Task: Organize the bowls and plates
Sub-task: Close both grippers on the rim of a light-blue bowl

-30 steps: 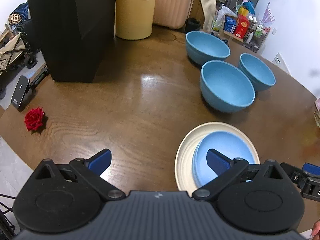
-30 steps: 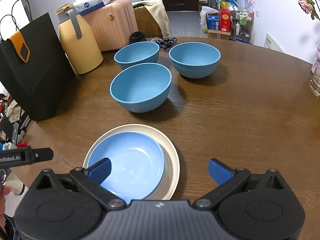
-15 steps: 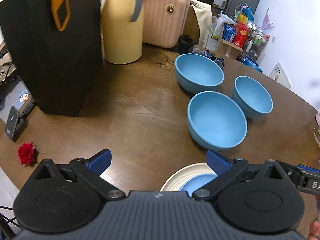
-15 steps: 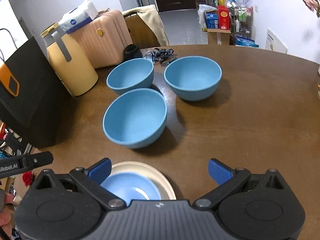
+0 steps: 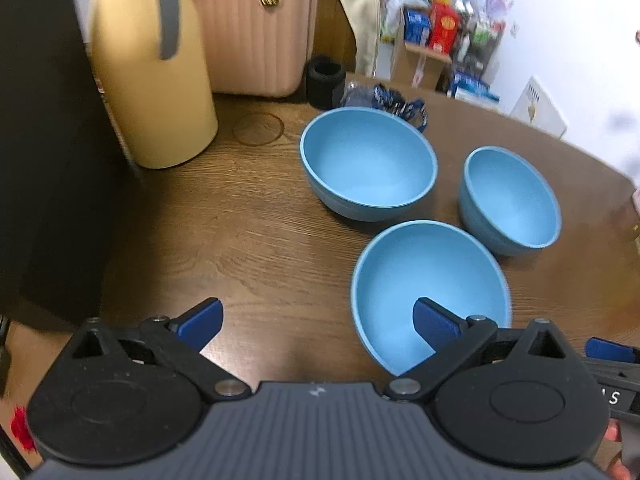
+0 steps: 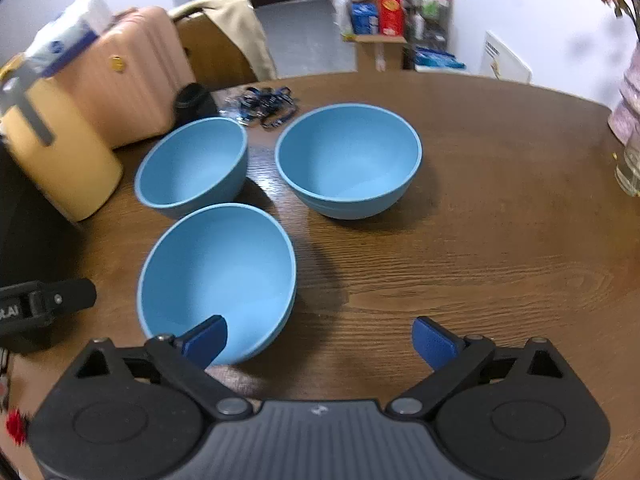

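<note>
Bowls, three of them and all blue, sit in a loose triangle on the brown wooden table (image 6: 500, 240). My left gripper (image 5: 318, 320) hangs with its fingers spread wide and nothing between them; its right blue pad overlaps the inside of the nearest bowl (image 5: 428, 280) in the left wrist view, though I cannot tell whether it touches. My right gripper (image 6: 320, 338) is spread just as wide and just as empty, its left pad over the near rim of that same nearest bowl (image 6: 218, 280), its right pad over bare wood. Beyond it stand the far left bowl (image 6: 192, 164) and the far right bowl (image 6: 348, 156), upright, close together but apart. In the left wrist view the same pair show as the far left bowl (image 5: 368, 160) and the far right bowl (image 5: 510, 196). Behind them I see a cream jug (image 5: 156, 92) with a grey handle, a pink suitcase (image 5: 256, 28), and a black bag (image 5: 48, 152) at the left edge. A tangle of dark blue cord (image 6: 264, 104) lies on the table past the bowls.
</note>
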A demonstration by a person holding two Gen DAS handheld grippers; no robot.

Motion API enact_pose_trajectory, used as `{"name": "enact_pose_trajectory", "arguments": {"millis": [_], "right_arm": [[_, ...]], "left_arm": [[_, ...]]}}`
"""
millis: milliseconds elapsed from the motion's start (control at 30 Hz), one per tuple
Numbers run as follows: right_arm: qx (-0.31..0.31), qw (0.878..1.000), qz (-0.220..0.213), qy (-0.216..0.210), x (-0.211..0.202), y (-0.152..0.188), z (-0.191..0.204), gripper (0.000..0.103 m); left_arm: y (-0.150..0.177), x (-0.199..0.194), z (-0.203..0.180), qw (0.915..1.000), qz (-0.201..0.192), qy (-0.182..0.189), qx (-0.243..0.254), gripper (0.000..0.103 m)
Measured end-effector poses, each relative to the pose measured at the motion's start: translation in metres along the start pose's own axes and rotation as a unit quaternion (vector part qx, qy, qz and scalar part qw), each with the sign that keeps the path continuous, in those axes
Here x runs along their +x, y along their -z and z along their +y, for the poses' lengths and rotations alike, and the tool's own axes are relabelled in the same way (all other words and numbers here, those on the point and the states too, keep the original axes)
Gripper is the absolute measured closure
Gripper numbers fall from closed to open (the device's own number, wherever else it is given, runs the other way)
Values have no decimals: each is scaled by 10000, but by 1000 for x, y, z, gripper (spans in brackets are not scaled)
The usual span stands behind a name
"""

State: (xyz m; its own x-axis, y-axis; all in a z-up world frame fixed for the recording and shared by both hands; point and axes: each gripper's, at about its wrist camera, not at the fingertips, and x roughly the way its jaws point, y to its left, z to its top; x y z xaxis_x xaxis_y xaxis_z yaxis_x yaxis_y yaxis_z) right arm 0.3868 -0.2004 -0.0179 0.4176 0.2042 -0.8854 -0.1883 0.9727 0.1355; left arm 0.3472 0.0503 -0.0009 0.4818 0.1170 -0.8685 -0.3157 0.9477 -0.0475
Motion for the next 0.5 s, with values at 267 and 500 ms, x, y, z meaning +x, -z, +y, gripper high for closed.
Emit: {"name": "enact_pose_trajectory", "arguments": {"millis": [267,500], "right_arm": [[620,9970,350,291,45,-6,12,7],[971,9932,495,410,65,-2,16,19]], "left_arm": [[-21,57,2,9983,461,214,300,6],[-27,82,-7,9954,673,427,536,25]]}}
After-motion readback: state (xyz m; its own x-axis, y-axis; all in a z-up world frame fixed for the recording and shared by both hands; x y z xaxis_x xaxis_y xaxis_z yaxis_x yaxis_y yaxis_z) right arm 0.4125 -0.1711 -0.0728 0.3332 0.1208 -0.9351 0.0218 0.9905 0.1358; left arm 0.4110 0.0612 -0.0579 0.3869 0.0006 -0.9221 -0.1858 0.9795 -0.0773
